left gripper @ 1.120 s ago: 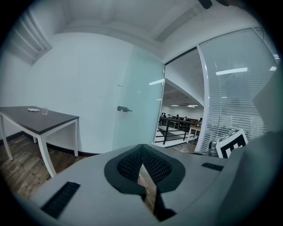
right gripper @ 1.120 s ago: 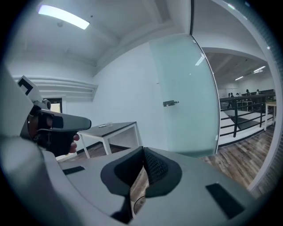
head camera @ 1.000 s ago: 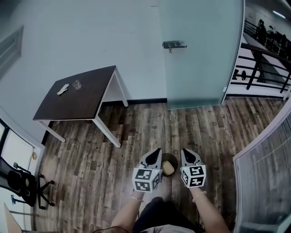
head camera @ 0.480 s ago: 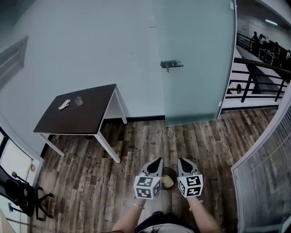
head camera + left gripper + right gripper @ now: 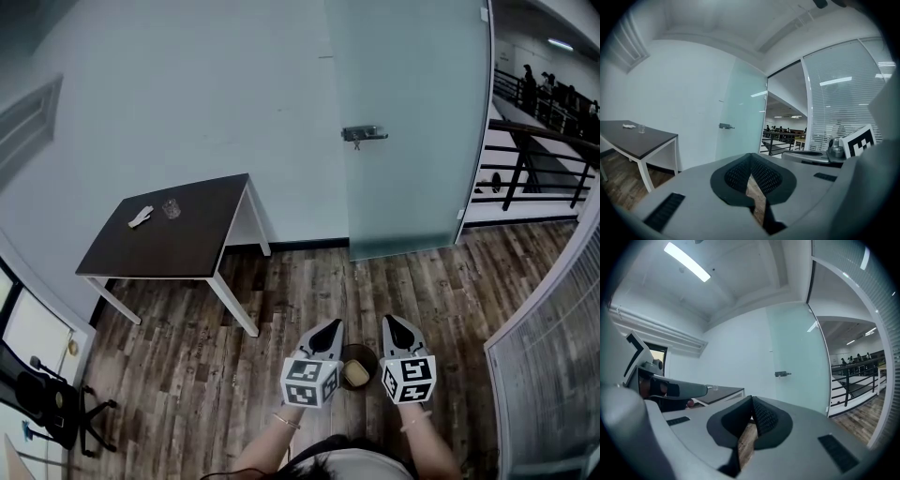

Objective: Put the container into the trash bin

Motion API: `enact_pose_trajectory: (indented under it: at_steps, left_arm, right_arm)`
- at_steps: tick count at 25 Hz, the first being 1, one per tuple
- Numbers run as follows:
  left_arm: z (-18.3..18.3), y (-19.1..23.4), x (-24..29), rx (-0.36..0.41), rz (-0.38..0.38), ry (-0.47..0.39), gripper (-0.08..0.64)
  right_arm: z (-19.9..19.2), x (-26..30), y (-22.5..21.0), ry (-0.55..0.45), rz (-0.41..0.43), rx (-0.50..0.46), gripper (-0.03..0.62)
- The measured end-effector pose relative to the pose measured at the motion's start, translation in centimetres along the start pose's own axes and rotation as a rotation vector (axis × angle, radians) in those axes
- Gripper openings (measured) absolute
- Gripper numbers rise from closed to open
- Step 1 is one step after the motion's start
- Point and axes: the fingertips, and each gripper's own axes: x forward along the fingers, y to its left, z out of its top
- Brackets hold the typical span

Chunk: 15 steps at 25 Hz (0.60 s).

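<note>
On the wooden floor a small dark round trash bin [image 5: 357, 355] stands between my two grippers, with a beige container [image 5: 355, 374] lying inside it. My left gripper [image 5: 328, 329] hangs just left of the bin and my right gripper [image 5: 395, 324] just right of it, both above it and pointing away from me. In the left gripper view the left gripper [image 5: 750, 157] has its black pads pressed together with nothing between them. The right gripper [image 5: 752, 402] looks the same in the right gripper view, shut and empty.
A dark-topped table [image 5: 187, 234] with white legs stands at the left against the wall, carrying a small glass [image 5: 172, 207] and a white item [image 5: 141, 217]. A frosted glass door [image 5: 412, 122] is ahead. A blind-covered glass wall [image 5: 553, 356] curves at the right; a chair [image 5: 47, 403] sits lower left.
Both grippers have lifted a little beside the bin and stayed shut. The head view has tipped, so table and door sit lower in the picture. The container stays in the bin.
</note>
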Motion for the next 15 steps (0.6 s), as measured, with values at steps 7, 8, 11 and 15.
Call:
enact_pose_trajectory:
  at_steps: [7,8,11,15]
  left_arm:
    - [1.9,1.4,-1.6,0.029,-0.021,-0.021,0.018]
    - [2.2,1.3,-1.7,0.035,-0.027,-0.026,0.018]
    - [3.2,1.1,-1.7,0.050,-0.042,-0.039,0.018]
    - [4.1,0.6,-1.9,0.057,-0.060,-0.055,0.018]
  right_arm:
    - [2.4,-0.2,1.8,-0.039,-0.008,-0.044,0.006]
    - [2.8,-0.3,2.0,-0.044,-0.008,-0.047,0.006]
    - [3.7,-0.5,2.2,-0.056,-0.008,-0.050,0.006]
    - [4.6,-1.1,2.6,-0.067,-0.003,-0.065,0.006]
